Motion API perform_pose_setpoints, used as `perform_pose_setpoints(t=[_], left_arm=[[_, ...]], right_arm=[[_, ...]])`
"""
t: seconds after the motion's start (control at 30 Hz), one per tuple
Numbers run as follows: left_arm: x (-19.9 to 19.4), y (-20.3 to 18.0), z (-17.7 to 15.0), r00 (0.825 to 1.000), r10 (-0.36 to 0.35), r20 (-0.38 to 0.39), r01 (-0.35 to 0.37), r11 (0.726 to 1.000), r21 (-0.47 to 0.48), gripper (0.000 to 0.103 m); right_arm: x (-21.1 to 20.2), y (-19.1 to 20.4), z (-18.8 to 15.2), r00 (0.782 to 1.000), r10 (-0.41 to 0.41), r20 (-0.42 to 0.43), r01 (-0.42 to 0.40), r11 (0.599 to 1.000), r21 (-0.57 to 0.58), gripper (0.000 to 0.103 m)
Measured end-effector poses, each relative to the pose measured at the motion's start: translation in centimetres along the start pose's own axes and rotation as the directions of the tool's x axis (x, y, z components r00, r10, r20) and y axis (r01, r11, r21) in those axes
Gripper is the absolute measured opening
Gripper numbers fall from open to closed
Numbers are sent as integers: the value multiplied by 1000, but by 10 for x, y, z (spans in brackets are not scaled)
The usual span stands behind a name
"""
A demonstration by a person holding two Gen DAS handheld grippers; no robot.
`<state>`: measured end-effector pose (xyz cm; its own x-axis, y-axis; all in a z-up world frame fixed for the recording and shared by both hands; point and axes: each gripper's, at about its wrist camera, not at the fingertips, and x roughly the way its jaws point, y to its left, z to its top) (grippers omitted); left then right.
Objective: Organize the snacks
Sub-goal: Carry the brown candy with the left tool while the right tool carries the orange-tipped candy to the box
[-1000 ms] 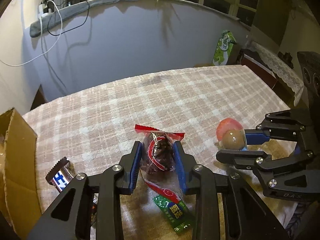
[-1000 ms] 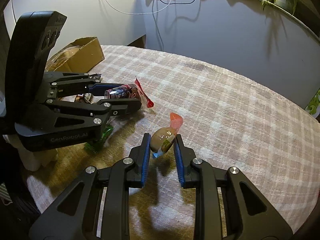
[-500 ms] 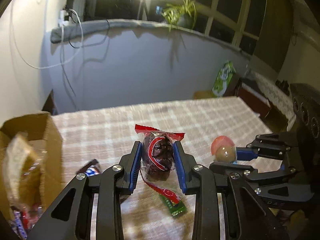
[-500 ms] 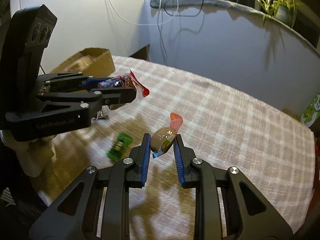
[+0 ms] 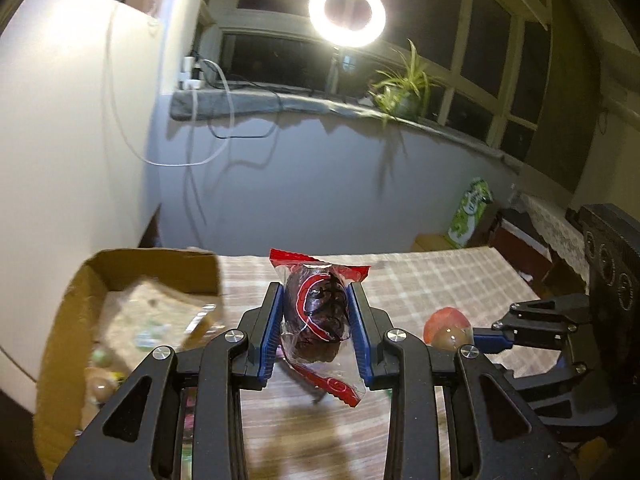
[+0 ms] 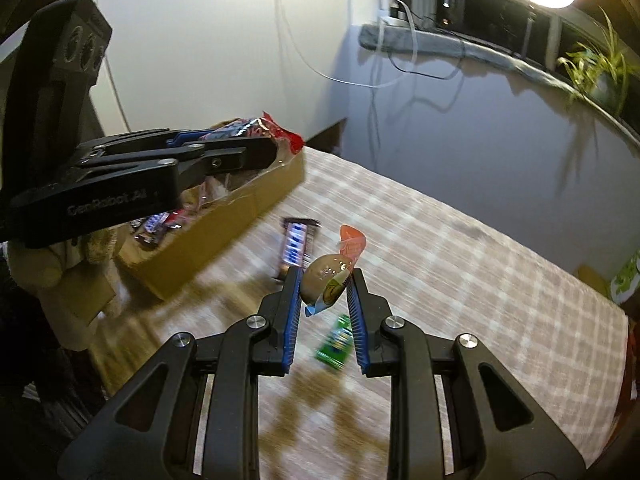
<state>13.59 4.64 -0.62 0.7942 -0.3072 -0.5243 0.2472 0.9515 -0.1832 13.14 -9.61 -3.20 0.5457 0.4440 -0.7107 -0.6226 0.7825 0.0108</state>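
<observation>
1. Our left gripper (image 5: 316, 316) w/ blue pads is clenched on a dark red snack in a clear wrapper with red ends (image 5: 316, 320), held up in the air near the open brown cardboard box (image 5: 60, 320).
2. Our right gripper (image 6: 325, 292) is clenched on a small round brownish candy w/ an orange wrapper tail (image 6: 328, 276), also off the checked beige tablecloth (image 6: 460, 280).
3. In the right wrist view the left gripper (image 6: 248, 148) hangs over the box's (image 6: 224, 220) near edge, wrapper end sticking out past its tips.
4. Box holds a clear bag w/ pale contents (image 5: 160, 316) and other snacks, blurred.
5. On the cloth: a dark bar w/ blue-white label (image 6: 298, 240) just beside the box, and a small green packet (image 6: 336, 340) nearer us.
</observation>
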Motion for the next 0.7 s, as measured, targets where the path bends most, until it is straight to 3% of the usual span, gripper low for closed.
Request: perform_pose_setpoints(t=[0.7], left_arm=[[-31, 79, -15, 991, 130, 29, -126, 986, -109, 30]], right_arm=[[35, 96, 43, 990, 141, 0, -139, 981, -131, 24]])
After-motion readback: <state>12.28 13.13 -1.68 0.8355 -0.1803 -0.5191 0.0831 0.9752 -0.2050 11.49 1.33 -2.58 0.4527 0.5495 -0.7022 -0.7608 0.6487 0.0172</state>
